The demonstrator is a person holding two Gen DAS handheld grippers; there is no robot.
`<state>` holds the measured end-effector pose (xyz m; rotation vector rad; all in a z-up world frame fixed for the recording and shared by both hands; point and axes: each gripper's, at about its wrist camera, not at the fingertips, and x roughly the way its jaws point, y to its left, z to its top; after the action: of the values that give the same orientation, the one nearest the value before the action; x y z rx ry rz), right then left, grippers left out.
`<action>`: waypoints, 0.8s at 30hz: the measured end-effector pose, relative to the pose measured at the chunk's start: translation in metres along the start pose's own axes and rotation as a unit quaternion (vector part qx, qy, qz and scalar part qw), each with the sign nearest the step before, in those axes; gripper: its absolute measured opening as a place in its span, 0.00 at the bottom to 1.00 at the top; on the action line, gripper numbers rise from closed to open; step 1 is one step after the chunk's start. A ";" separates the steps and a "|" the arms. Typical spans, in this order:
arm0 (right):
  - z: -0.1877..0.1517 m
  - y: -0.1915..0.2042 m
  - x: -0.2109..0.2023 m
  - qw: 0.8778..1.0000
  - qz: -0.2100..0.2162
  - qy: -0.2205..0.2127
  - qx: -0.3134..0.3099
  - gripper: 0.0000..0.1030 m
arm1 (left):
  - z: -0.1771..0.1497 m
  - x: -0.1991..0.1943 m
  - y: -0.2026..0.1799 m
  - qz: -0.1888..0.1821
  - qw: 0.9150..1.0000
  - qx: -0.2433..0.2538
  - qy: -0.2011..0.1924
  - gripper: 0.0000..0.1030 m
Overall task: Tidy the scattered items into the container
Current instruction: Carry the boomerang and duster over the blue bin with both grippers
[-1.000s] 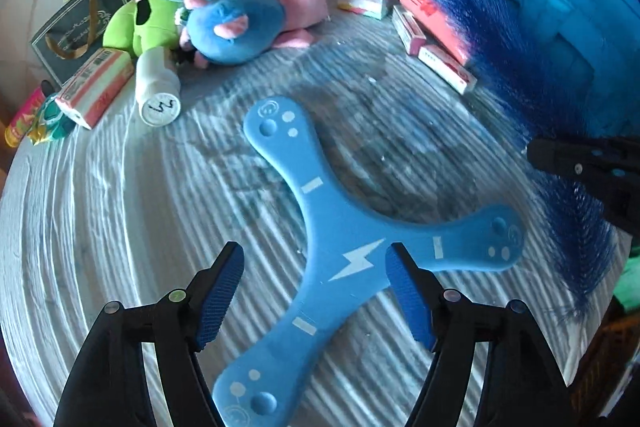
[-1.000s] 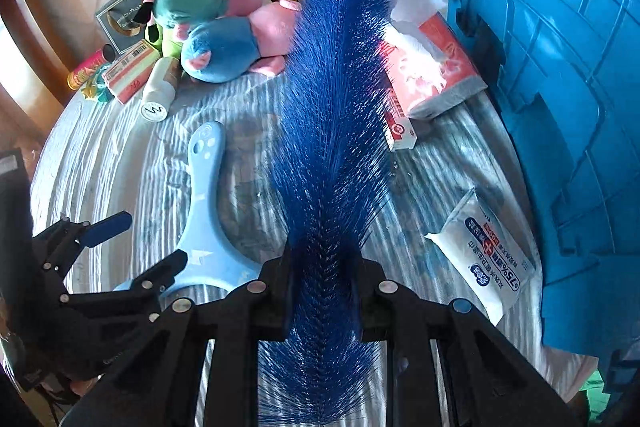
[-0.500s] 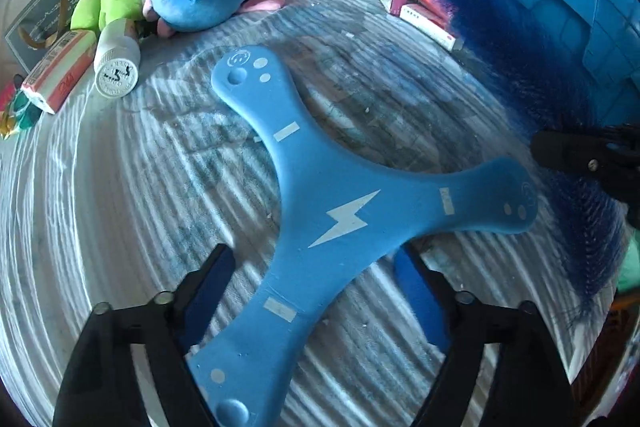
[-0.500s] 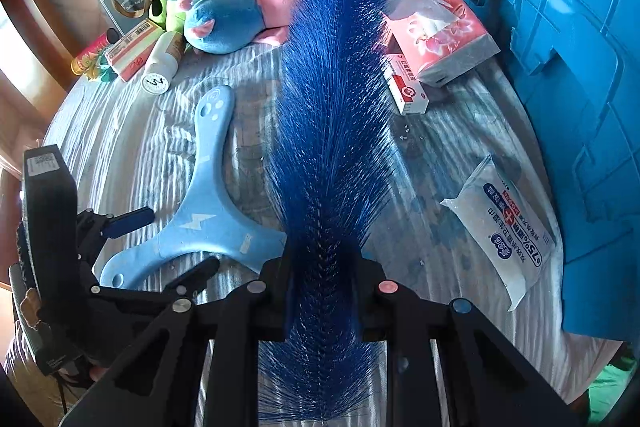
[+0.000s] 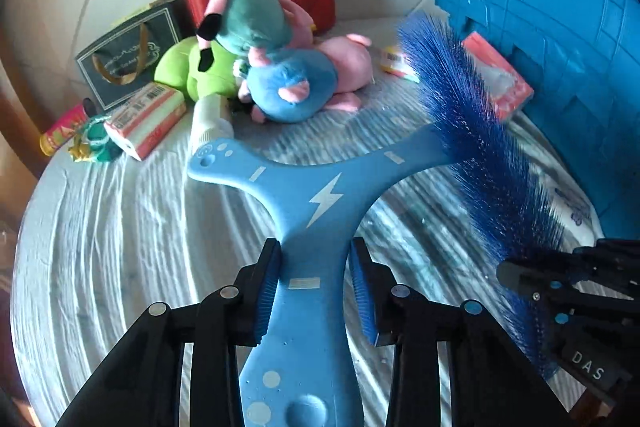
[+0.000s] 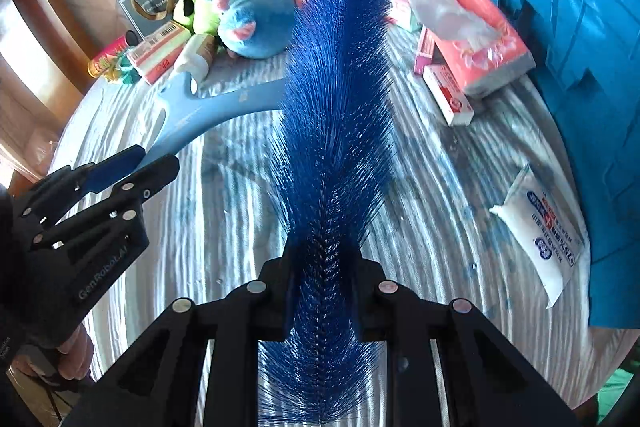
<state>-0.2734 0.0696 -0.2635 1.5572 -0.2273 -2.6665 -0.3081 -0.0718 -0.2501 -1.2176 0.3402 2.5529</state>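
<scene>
L grip (image 5: 316,285): my pads clamped on one arm of the blue boomerang (image 5: 320,195), lifted off the striped sheet (image 5: 120,227).
R grip (image 6: 326,287): closed on blue bristle brush (image 6: 336,99), tip twd 12 o'clock.
Blue crate (image 6: 568,7): 2 o'clock of R grip, standing on the sheet.
Plush toys (image 5: 256,63): 11 o'clock of L grip.
</scene>
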 end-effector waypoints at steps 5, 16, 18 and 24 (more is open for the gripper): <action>0.026 0.025 -0.045 0.998 0.005 -0.058 -0.020 0.20 | 0.025 -0.045 0.017 0.016 0.998 -0.010 -0.057 0.33; 0.068 0.053 -0.155 0.984 -0.016 -0.173 -0.045 0.20 | 0.084 -0.137 0.003 0.018 0.986 -0.014 -0.165 0.33; 0.075 0.047 -0.178 0.980 -0.025 -0.191 -0.047 0.20 | 0.095 -0.153 -0.003 0.017 0.983 -0.014 -0.183 0.33; 0.096 0.011 -0.250 0.965 -0.043 -0.255 -0.046 0.20 | 0.130 -0.202 -0.030 0.012 0.971 -0.012 -0.237 0.33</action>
<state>-0.2340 0.0973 0.0005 0.8481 -0.0495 -3.0479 -0.2692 -0.0328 -0.0145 -0.5747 0.2142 2.7661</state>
